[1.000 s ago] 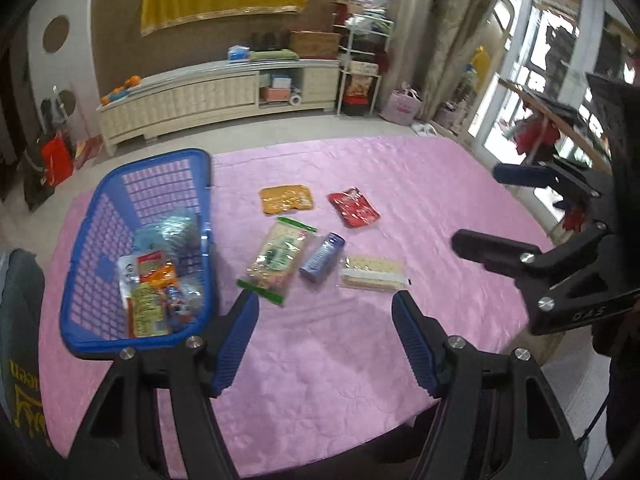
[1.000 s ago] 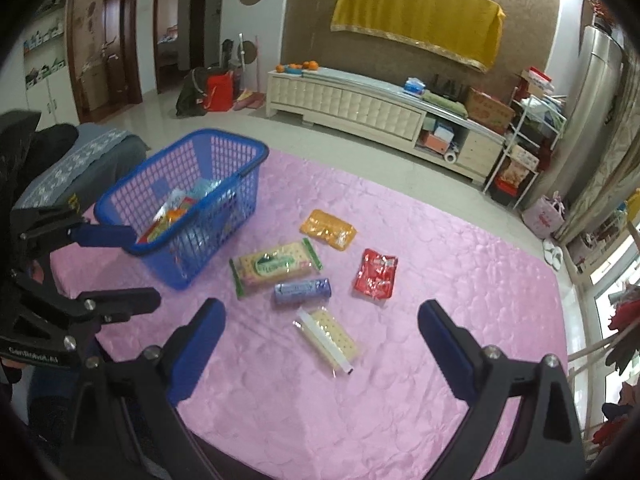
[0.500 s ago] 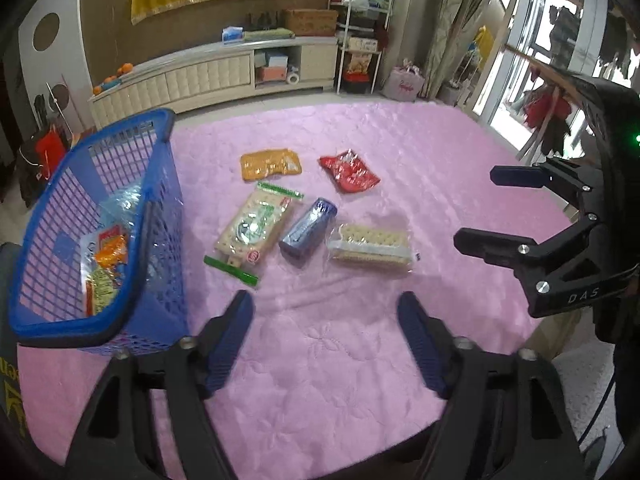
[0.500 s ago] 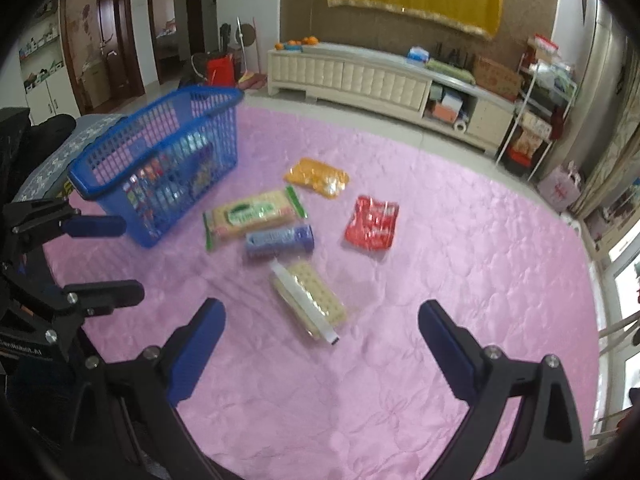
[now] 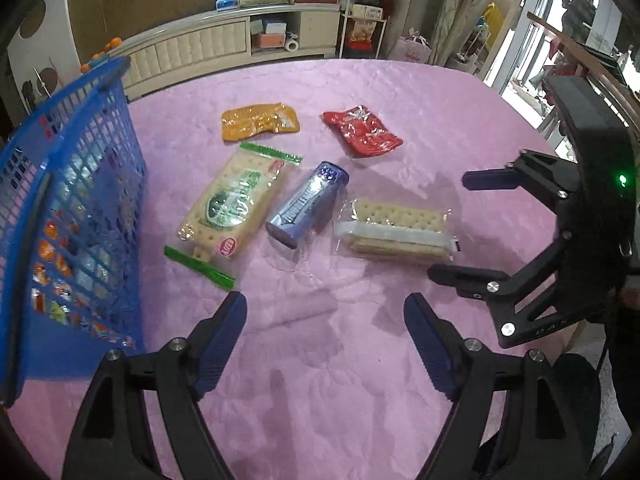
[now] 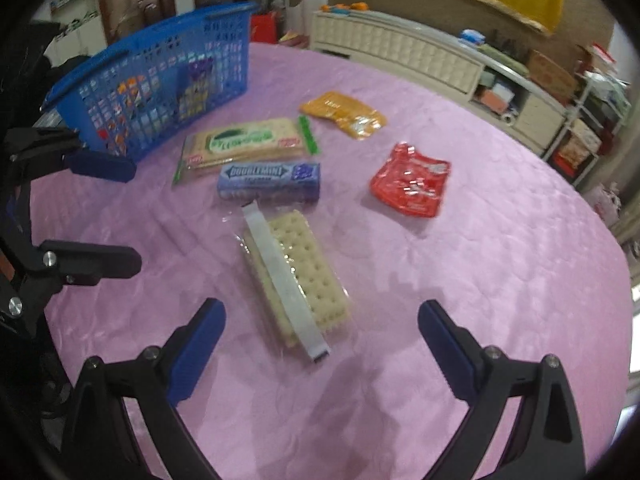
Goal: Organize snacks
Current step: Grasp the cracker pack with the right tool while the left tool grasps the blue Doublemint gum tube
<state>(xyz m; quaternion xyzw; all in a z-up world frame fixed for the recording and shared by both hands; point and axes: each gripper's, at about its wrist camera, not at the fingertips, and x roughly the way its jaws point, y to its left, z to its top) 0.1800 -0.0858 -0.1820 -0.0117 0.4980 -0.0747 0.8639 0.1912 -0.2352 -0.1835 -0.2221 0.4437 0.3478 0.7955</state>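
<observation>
Several snacks lie on the pink tablecloth point(image 5: 304, 392): an orange pouch point(image 5: 260, 122), a red pouch point(image 5: 362, 136), a green-ended cracker pack point(image 5: 236, 208), a blue gum pack point(image 5: 308, 208) and a clear cracker pack point(image 6: 300, 276). A blue basket point(image 5: 100, 160) holding more snacks stands at the left. My left gripper point(image 5: 324, 308) hovers open over bare cloth, short of the gum pack. My right gripper point(image 6: 320, 312) is open too. The near end of the clear cracker pack lies between its fingers, untouched by the pads.
A long cream cabinet point(image 5: 208, 46) and a wire shelf rack point(image 5: 364, 12) stand beyond the table. The table's rounded edge point(image 6: 624, 264) runs along the right. In the right wrist view, the basket point(image 6: 160, 92) stands at the far left behind the left gripper point(image 6: 132, 216).
Both grippers have come down and forward toward the snacks, which now fill more of each view. The left jaws stand wider than a second ago. The snacks themselves have not moved.
</observation>
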